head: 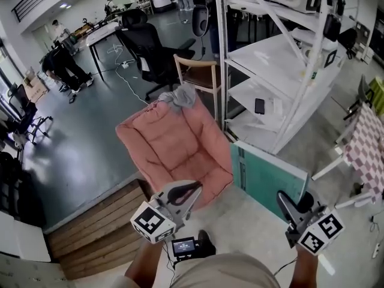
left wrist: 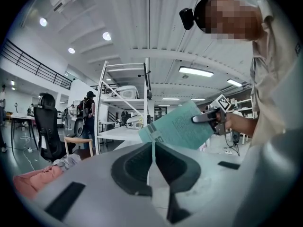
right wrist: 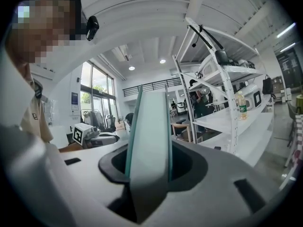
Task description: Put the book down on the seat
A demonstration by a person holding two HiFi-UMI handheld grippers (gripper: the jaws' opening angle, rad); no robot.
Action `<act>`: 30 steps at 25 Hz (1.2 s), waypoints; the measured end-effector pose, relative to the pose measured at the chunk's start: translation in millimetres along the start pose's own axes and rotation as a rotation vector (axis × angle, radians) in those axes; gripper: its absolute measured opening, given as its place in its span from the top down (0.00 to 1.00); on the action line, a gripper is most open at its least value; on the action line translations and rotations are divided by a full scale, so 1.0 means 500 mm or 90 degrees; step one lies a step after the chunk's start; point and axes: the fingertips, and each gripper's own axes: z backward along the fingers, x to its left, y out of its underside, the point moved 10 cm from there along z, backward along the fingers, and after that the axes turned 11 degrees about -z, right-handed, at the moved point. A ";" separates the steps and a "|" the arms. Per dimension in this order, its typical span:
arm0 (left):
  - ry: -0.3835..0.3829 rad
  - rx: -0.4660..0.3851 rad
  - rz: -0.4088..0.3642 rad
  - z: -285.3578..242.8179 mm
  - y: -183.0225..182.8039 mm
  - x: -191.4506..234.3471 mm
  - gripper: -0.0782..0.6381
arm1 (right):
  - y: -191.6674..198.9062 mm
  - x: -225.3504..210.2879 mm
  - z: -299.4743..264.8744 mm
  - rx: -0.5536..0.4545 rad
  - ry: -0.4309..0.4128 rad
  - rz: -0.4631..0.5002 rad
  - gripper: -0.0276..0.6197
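The teal book stands on edge in my right gripper, whose jaws are shut on its lower corner. In the right gripper view the book rises edge-on from between the jaws. The seat, a pink padded chair, lies ahead and to the left of the book, with a grey cloth on its top edge. My left gripper hovers over the seat's near edge, jaws together on nothing. From the left gripper I see the book held by the right gripper.
A white shelf rack stands right of the seat, with a phone on it. Behind the seat are a wooden chair and a black office chair. Wooden steps drop at the near left. People stand far back.
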 end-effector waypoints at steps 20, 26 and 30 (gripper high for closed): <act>-0.029 -0.029 -0.010 0.098 0.081 0.280 0.86 | -0.026 0.098 -0.267 0.017 0.014 0.029 0.72; -0.075 -0.011 0.007 0.103 0.122 0.326 0.86 | -0.034 0.056 -0.373 0.041 -0.021 0.031 0.72; -0.111 0.010 0.009 0.103 0.140 0.365 0.86 | -0.045 0.017 -0.452 0.055 -0.052 0.026 0.72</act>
